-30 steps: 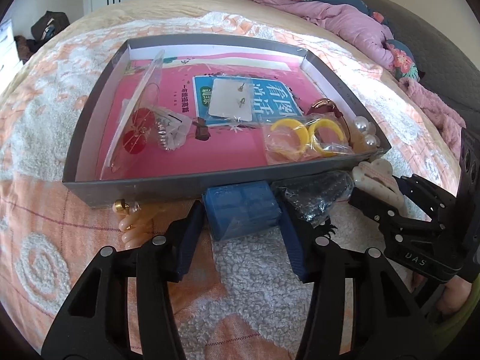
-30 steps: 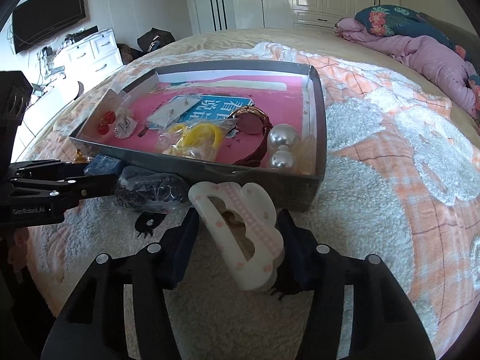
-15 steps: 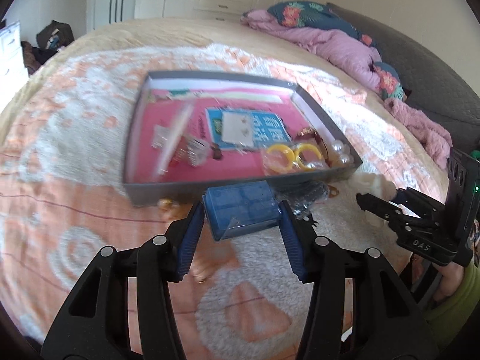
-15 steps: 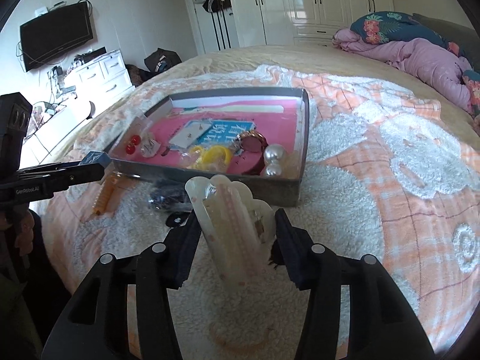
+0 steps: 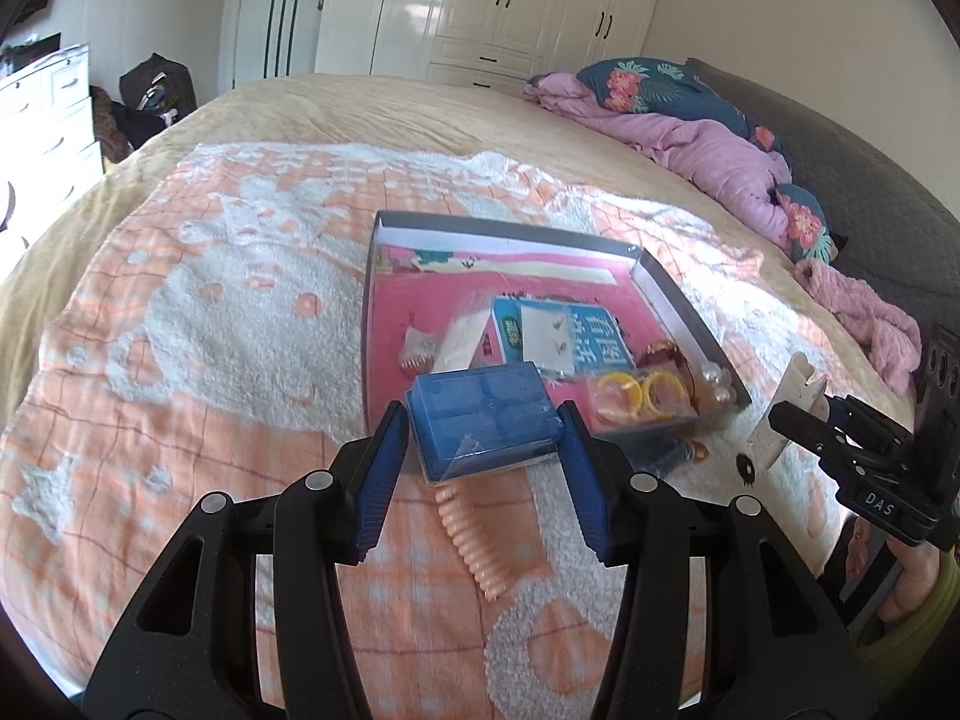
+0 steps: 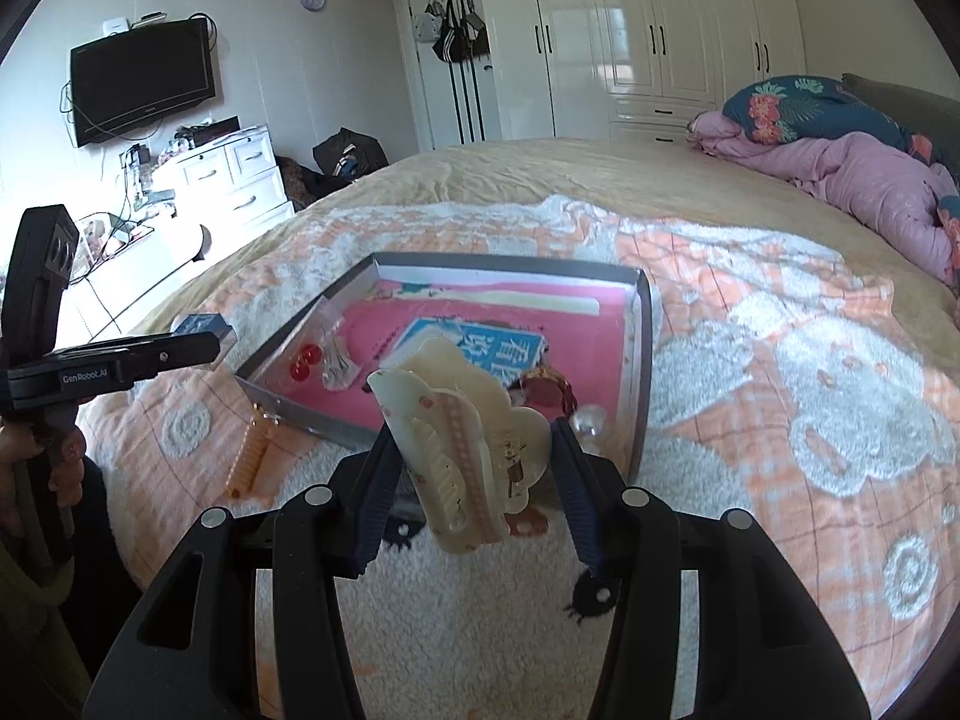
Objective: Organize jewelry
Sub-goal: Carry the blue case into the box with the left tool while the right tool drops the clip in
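Both tongs were clamped on something and held above the bed. Left gripper had its blue-padded fingers pressed against the two short sides of a translucent blue plastic box, spread only as wide as the box itself; the box sat level between them, up off the blanket. Right gripper pinched a cream hair claw clip with a pink dotted stripe, its fingers spread about as wide as the clip, which stood tilted with its teeth toward the camera. In the left wrist view that same clip showed edge-on at the tips of the right gripper.

Beyond both tools lay the grey tray with a pink lining, resting on the orange-and-white blanket. Inside it were a blue printed card with a white earring card on top, yellow rings in a clear bag, a reddish bracelet, pearl beads near the right corner, and red earrings in a bag on the left side. Just outside the tray's near wall, a peach ridged hair comb lay on the blanket, with a small black piece beside it to the right.
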A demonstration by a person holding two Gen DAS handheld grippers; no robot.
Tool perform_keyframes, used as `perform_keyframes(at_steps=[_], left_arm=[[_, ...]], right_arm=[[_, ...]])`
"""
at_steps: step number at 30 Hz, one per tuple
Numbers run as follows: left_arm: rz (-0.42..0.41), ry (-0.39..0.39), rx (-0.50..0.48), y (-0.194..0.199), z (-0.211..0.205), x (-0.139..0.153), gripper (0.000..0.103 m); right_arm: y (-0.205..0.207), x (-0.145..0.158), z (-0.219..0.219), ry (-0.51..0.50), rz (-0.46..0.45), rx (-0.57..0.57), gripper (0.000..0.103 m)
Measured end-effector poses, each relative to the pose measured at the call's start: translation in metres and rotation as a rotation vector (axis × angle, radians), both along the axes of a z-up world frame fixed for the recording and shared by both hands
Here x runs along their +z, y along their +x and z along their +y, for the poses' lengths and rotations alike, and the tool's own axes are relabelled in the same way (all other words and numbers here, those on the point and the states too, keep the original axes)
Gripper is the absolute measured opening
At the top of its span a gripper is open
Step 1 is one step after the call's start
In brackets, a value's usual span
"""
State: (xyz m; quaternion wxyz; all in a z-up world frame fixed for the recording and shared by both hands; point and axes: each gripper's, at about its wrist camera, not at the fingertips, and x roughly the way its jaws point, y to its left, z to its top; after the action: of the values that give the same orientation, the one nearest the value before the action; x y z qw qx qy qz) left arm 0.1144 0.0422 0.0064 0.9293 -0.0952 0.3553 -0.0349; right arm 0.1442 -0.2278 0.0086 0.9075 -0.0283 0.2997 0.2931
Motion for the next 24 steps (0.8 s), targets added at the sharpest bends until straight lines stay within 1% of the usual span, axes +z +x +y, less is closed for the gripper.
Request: perform_keyframes(at_steps=[5, 12, 18, 24], left_arm=[[-0.006, 0.010, -0.014, 0.011, -0.005, 0.004, 0.042], [0.004, 0.032, -0.076, 0.033, -0.026, -0.001, 0.042], [0.014, 0.058, -0.125, 0.056, -0.042, -0.002, 0.042], [0.048, 0.062, -0.159, 0.077, -0.053, -0.015, 0.042]], right_arm=[[0.012, 0.009, 0.008, 0.006, -0.021, -0.002, 0.048], [0.030, 0.015, 0.017, 0.003, -0.034, -0.012, 0.048], [0.046, 0.015, 0.022, -0.013, -0.030, -0.024, 0.048], [0.063, 0.009, 0.023, -0.032, -0.006, -0.053, 0.048]])
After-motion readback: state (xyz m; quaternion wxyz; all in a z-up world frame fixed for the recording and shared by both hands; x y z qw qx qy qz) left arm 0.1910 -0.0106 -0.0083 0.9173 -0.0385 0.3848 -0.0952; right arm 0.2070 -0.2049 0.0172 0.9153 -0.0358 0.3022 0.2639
